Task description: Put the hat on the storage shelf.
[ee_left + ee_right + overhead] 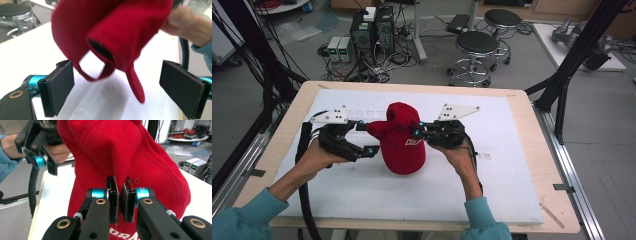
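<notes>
Cap (401, 142): red ribbed cloth, white lettering, strap dangling.
Left gripper (117, 87): you held it wide open, gripping nothing.
Right gripper (121, 197): you pinched the cap's cloth.

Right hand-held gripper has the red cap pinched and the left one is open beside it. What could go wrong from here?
1. The right hand-held gripper pinches only a thin fold of the red ribbed fabric baseball cap; the fold could slip out and the cap drop to the white board.
2. The left hand-held gripper stands open with the cap's red back strap dangling loose between its pads; closing now might catch only the strap, or miss.
</notes>
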Available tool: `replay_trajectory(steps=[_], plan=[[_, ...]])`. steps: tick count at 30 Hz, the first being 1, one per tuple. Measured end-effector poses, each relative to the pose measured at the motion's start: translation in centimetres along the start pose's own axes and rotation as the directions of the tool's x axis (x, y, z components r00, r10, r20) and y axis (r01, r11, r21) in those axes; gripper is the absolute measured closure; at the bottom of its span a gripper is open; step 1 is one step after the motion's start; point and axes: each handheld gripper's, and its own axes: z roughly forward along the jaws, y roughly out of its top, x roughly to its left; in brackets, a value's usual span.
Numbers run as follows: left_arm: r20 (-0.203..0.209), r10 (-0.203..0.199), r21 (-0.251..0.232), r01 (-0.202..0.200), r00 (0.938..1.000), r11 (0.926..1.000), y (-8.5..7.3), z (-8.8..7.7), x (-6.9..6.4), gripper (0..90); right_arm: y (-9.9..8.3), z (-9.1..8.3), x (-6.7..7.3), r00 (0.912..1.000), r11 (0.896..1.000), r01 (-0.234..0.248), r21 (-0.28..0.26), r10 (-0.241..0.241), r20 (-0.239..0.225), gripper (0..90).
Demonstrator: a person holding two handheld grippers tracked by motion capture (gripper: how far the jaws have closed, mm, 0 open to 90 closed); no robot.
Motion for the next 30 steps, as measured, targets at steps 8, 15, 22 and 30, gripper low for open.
replay_trajectory(steps=[8, 15, 22, 30], plan=[[0.029, -0.045, 0.001, 0.045, 0.9986, 0.9990, -2.1, 1.1, -0.8, 16.1, 0.4, -0.4, 0.4, 0.9999, 1.000, 0.011, -0.023, -0.011, 0.012, 86.3], [0.069, -0.048, 0.002, 0.048, 0.9964, 0.9988, -3.2, 2.4, -1.6, 25.4, 0.6, -0.6, 0.6, 0.9997, 0.999, 0.019, -0.037, -0.018, 0.017, 86.3], [0.132, -0.047, -0.041, 0.053, 0.9901, 0.9977, -3.1, 3.0, -1.9, 38.9, 0.7, -0.6, 0.9, 0.9995, 0.998, 0.031, -0.055, -0.031, 0.004, 86.3], [0.136, -0.047, -0.070, 0.057, 0.9896, 0.9959, -3.1, 2.9, -1.9, 62.3, 0.8, -0.7, 1.1, 0.9995, 0.997, 0.031, -0.069, -0.031, 0.004, 86.3]])
